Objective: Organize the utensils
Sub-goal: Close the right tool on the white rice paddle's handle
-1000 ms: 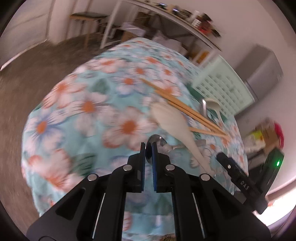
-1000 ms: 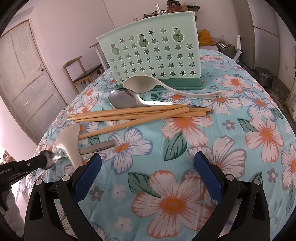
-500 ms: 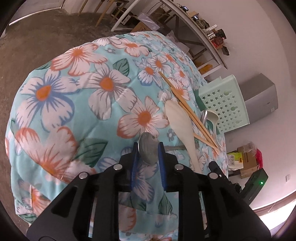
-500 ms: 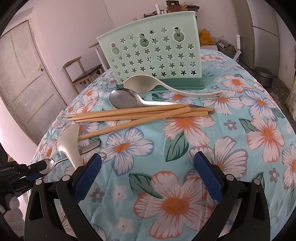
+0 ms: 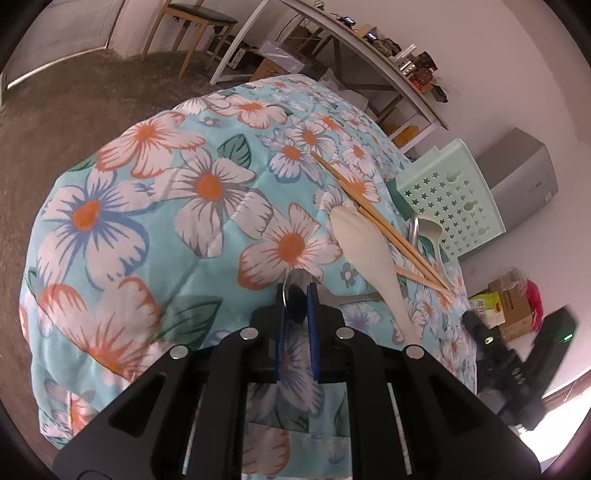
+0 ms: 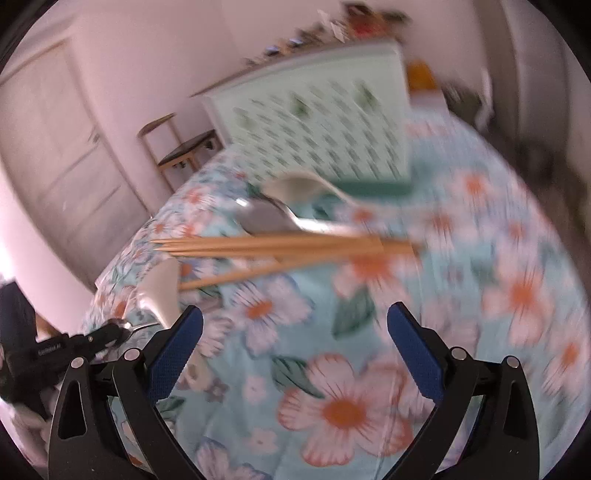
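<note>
My left gripper is shut on the bowl of a small metal spoon near the table's edge; its handle runs right under a cream rice paddle. Wooden chopsticks lie across the paddle. A white ladle and a large metal spoon lie before the mint green utensil holder. My right gripper is open and empty above the floral cloth; its view is blurred. The left gripper shows there at the left.
The table wears a floral cloth that drops off at the left and near edges. A wooden chair, a shelf and a grey cabinet stand beyond. Boxes sit on the floor at the right.
My left gripper has narrowed on the small spoon's bowl and tilted back up. My right gripper has swung, blurring its view, and now sits closer over the cloth.
</note>
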{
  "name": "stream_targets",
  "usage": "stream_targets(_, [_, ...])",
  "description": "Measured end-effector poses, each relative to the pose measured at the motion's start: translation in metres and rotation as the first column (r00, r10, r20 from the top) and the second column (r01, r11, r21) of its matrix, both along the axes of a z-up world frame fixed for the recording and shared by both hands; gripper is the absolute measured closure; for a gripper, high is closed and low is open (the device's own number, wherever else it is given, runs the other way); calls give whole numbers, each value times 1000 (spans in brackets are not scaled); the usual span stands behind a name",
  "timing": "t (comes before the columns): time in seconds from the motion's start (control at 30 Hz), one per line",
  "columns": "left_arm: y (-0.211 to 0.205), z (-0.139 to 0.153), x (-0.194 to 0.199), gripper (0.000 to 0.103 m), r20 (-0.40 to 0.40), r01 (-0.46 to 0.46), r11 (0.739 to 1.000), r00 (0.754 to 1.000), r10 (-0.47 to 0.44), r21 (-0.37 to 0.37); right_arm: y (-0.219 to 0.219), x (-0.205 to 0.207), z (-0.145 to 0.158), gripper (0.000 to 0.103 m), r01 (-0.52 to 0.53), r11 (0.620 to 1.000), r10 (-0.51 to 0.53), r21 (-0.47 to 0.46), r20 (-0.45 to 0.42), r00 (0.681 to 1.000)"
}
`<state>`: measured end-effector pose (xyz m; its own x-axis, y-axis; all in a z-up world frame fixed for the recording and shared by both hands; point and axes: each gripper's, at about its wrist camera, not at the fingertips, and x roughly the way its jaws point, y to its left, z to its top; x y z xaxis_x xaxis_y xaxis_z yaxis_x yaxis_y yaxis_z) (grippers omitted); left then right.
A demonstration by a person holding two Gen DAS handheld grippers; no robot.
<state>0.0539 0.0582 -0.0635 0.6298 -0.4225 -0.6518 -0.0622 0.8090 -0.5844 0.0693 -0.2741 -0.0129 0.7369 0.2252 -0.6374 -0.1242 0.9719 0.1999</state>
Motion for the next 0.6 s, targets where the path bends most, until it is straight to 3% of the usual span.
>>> stream_targets(0.13, [-1, -1, -2, 93, 26, 15, 1000, 1000, -16, 15, 50, 15, 18, 6, -199, 970, 203, -142, 16, 979])
stream_targets(0.23, [3, -4, -4, 93, 40, 26, 1000, 999, -26, -4, 82, 24, 19, 15, -294, 927, 305, -231, 12, 952])
stream_targets(0.43, [10, -11, -3, 95, 75, 52, 997, 996, -48, -50, 140, 29, 3, 35, -461, 757, 498, -463, -49, 866])
stream_targets(0.5, [12, -13, -3, 95, 88, 61, 997, 995, -56, -54, 147, 28, -2, 49, -488, 715, 524, -501, -77, 848])
stream_targets(0.6, [14, -15, -3, 95, 103, 74, 995, 992, -67, -63, 154, 34, -10, 58, -525, 677, 543, -516, -133, 829])
